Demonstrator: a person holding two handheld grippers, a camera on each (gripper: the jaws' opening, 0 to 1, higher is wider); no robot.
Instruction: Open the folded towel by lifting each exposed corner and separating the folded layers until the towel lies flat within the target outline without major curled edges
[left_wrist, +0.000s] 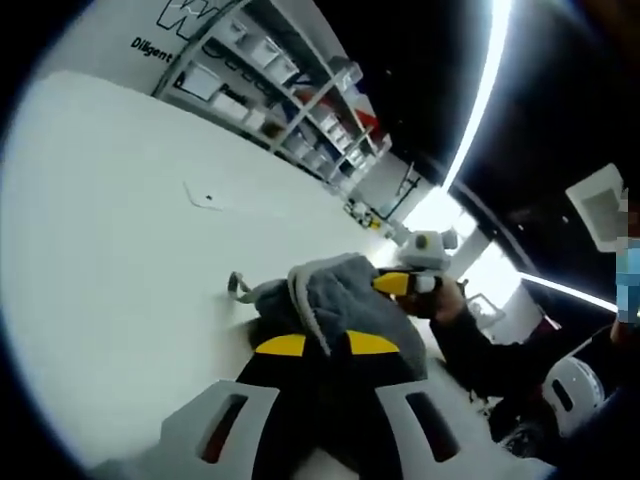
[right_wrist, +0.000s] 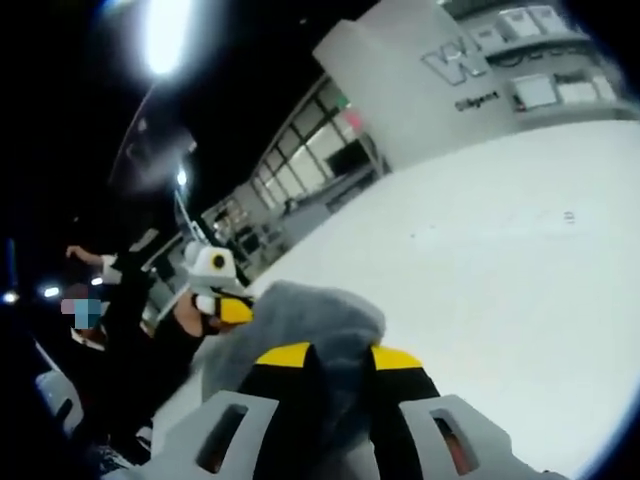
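Observation:
A grey towel (left_wrist: 335, 285) is bunched up over the white table (left_wrist: 120, 220), its pale hem and a small loop hanging on the left. My left gripper (left_wrist: 328, 345) is shut on the near part of the towel, with cloth between its yellow-tipped jaws. My right gripper (left_wrist: 405, 283) comes in from the right and pinches the towel's far right edge. In the right gripper view the grey towel (right_wrist: 315, 310) bulges between the jaws of my right gripper (right_wrist: 342, 356), and my left gripper (right_wrist: 228, 308) holds its left side.
A faint outline mark (left_wrist: 210, 198) lies on the table beyond the towel. Shelves with bins (left_wrist: 290, 90) stand behind the table's far edge. A person's dark sleeve (left_wrist: 480, 350) reaches in at the right. Open table (right_wrist: 500, 260) stretches to the right.

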